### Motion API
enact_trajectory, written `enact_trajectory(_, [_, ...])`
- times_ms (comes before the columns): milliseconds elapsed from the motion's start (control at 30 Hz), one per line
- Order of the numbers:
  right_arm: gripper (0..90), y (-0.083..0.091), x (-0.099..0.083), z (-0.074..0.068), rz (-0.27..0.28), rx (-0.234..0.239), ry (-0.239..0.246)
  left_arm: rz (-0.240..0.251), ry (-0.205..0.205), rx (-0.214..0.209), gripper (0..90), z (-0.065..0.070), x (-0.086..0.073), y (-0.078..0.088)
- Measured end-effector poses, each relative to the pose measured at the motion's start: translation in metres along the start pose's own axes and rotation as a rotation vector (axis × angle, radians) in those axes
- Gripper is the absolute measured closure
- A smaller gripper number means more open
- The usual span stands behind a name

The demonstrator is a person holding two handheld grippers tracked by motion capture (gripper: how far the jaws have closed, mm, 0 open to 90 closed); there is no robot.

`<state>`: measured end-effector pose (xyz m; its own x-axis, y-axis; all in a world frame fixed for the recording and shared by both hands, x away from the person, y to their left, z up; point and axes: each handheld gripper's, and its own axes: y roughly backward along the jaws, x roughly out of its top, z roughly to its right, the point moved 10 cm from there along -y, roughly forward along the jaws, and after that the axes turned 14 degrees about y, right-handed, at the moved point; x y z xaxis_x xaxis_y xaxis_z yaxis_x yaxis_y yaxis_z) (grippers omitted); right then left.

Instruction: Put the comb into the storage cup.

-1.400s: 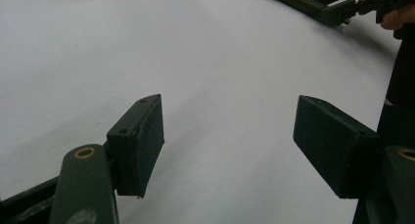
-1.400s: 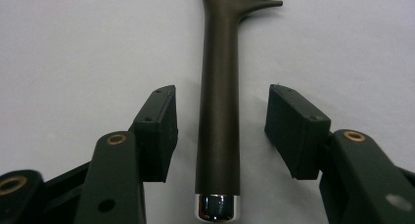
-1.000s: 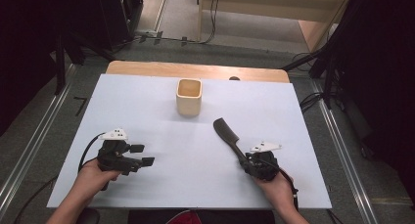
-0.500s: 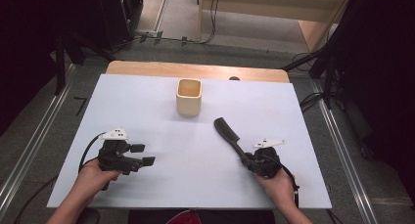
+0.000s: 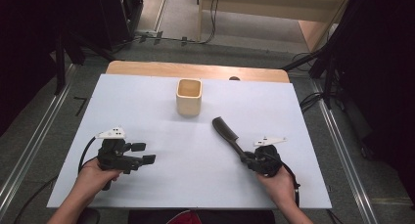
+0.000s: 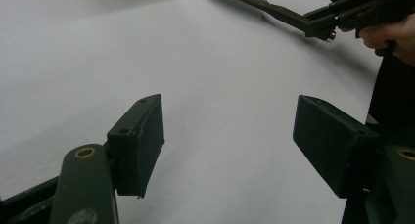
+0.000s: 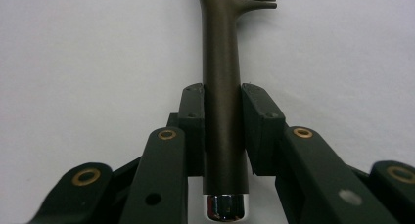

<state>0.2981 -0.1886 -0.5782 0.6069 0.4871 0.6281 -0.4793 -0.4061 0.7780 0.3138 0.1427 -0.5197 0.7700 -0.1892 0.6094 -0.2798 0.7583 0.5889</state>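
a white sheet [image 5: 147,94] covers the wooden table [image 5: 147,67], whose far edge shows bare. grey carpet floor [image 5: 161,50] lies around it, with metal rails [image 5: 29,136] along left and right. black cables [image 5: 210,18] trail across the far floor beside pale wooden furniture [image 5: 274,4]. dark equipment [image 5: 58,28] stands far left.

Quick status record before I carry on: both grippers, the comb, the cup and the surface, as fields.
right gripper: jaws have just closed, pads pressed on the handle of the dark brown comb with a chrome end cap
comb: teeth end points toward the cup
left gripper: open, nothing between the jaws
square light wooden cup: upright, beyond the comb, untouched
white table sheet: carries all of these
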Motion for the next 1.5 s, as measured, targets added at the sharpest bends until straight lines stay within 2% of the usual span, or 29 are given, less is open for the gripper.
enact_trajectory(167, [70.3,0.006,0.005,-0.001,0.03,0.017,-0.024,-0.006,0.023,-0.005,28.4,0.001,0.001,0.0])
enact_trajectory(333, [70.3,0.013,0.016,-0.007,0.081,0.037,-0.028,-0.01,0.08,-0.04,25.3,0.004,0.005,-0.001])
enact_trajectory(467, [70.3,0.018,0.023,-0.012,0.098,0.034,-0.027,-0.019,0.093,-0.033,25.3,0.009,0.007,-0.003])
enact_trajectory(533, [70.3,0.019,0.026,-0.014,0.105,0.041,-0.029,-0.025,0.08,-0.015,25.5,0.013,0.009,-0.005])
enact_trajectory(667, [70.3,0.022,0.032,-0.018,0.124,0.046,-0.033,-0.028,0.104,-0.019,25.6,0.021,0.012,-0.009])
enact_trajectory(800, [70.2,0.024,0.035,-0.021,0.132,0.05,-0.032,-0.026,0.109,-0.019,25.6,0.025,0.017,-0.013])
enact_trajectory(967, [70.2,0.024,0.041,-0.028,0.143,0.061,-0.019,-0.008,0.101,-0.017,25.7,0.029,0.023,-0.015])
enact_trajectory(1067, [70.2,0.023,0.046,-0.033,0.151,0.071,-0.012,0.003,0.121,-0.025,26.0,0.03,0.027,-0.015])
enact_trajectory(1500, [70.3,0.022,0.062,-0.057,0.177,0.116,0.054,0.025,0.149,-0.025,26.0,0.03,0.031,-0.017])
